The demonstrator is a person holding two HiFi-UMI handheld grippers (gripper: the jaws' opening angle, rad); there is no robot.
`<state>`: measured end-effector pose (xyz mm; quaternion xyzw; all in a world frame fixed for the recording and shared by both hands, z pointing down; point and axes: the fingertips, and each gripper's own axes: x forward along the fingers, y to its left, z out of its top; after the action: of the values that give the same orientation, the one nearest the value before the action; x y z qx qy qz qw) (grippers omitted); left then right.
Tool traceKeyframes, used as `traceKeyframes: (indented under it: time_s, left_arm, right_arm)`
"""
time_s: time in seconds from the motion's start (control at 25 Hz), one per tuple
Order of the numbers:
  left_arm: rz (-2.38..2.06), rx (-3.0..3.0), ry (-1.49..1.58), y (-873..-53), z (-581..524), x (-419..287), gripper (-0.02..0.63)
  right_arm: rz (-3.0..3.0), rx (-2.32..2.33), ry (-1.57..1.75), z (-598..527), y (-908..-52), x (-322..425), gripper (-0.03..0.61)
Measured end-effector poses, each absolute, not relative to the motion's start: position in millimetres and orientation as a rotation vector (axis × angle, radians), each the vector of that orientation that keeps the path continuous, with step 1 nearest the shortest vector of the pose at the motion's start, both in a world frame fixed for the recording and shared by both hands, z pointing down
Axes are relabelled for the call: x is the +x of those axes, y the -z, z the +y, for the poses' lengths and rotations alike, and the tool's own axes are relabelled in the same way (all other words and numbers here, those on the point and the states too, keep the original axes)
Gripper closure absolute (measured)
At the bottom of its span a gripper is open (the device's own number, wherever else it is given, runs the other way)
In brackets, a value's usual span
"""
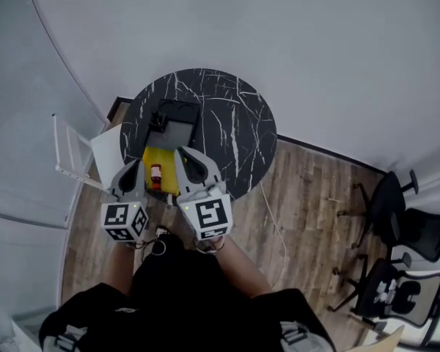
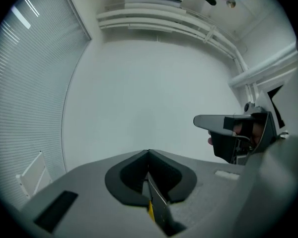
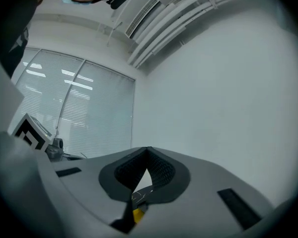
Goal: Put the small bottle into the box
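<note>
In the head view a round black marble table carries a yellow box near its front edge. A small bottle with a red part shows against the yellow. Behind it lies an open black case with a grey floor. Both grippers are raised toward the camera, above the yellow box, one on each side of the bottle. My left gripper is shut with nothing between its jaws. My right gripper is also shut and empty. Both gripper views face a bare white wall.
A white frame leans at the table's left. Black office chairs stand on the wooden floor at the right, and a thin cable runs across the floor. The right gripper's body shows in the left gripper view.
</note>
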<state>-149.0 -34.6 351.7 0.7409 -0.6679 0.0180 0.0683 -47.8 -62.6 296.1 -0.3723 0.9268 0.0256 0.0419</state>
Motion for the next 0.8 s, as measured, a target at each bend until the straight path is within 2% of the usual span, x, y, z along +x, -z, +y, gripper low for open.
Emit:
traceKeyframes:
  time_s: [0.8]
  left_arm:
    - [-2.029,2.268,-0.054,-347,-12,-120,0.614]
  right_arm:
    - [2.843,-1.23,-0.085,-48,-316,-10,0.583]
